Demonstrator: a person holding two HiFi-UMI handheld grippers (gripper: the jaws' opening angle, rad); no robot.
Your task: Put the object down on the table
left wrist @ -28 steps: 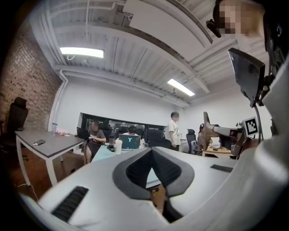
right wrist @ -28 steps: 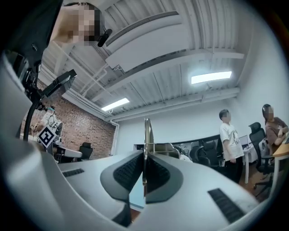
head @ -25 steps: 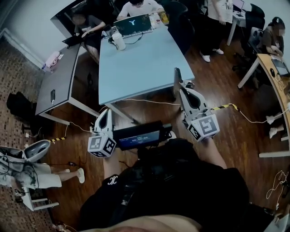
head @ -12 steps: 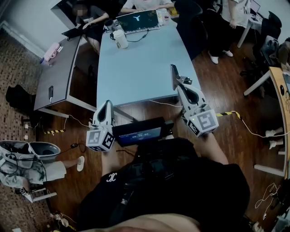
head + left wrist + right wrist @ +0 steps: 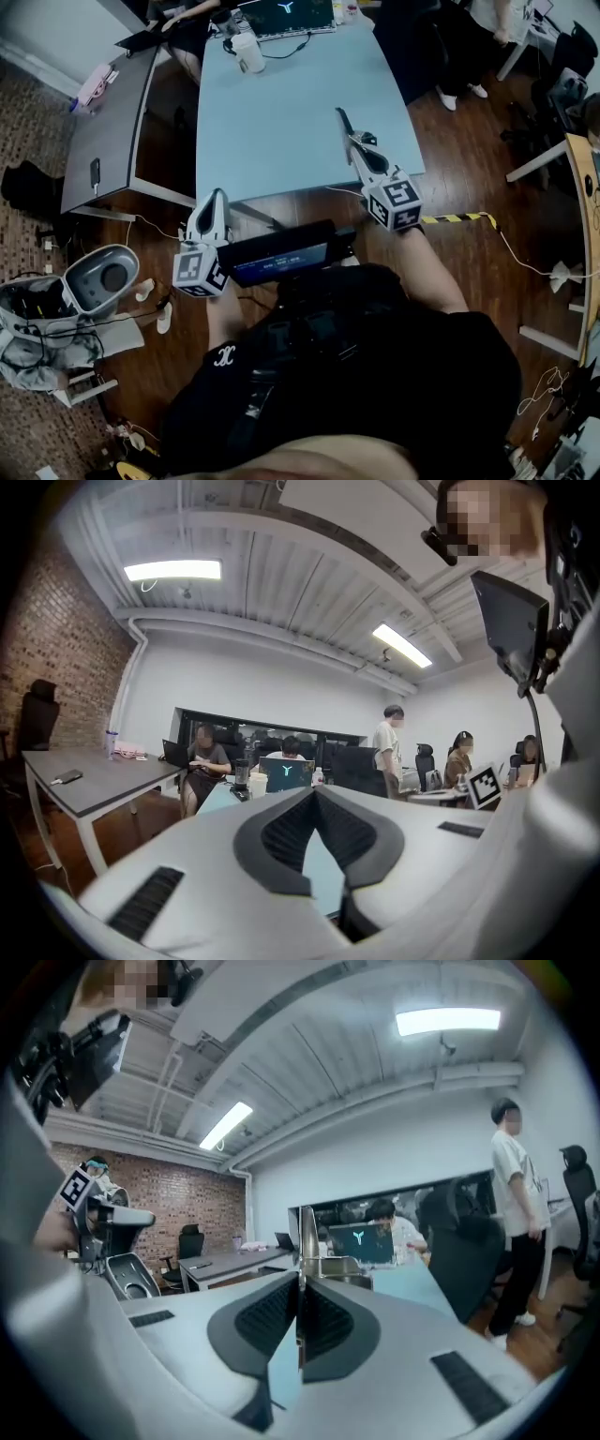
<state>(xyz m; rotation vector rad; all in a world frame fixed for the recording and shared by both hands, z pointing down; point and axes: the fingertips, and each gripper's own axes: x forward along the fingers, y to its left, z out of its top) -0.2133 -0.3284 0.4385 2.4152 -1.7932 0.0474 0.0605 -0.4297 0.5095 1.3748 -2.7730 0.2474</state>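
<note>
Fig.: my 2 grippers at light-blue table (image 5: 281, 112).
Right gripper (image 5: 359, 152): jaws clamped on thin metal piece (image 5: 341, 124), piece upright over table's near right part; I cannot tell contact with tabletop.
Left gripper (image 5: 213, 201): jaws together, nothing between, just off table's near left corner.

The table (image 5: 281, 122) fills the upper middle of the head view. At its far end, at the top edge of the frame, a laptop (image 5: 286, 13) stands, with a cup (image 5: 248, 54) beside it at the left. A second desk (image 5: 111, 141) stands left of the table, and a phone (image 5: 95, 174) lies on it. The right gripper (image 5: 356, 145) is over the table's lower right corner, with the object (image 5: 343, 122) in it. The left gripper (image 5: 215, 197) is just below the table's lower edge.
</note>
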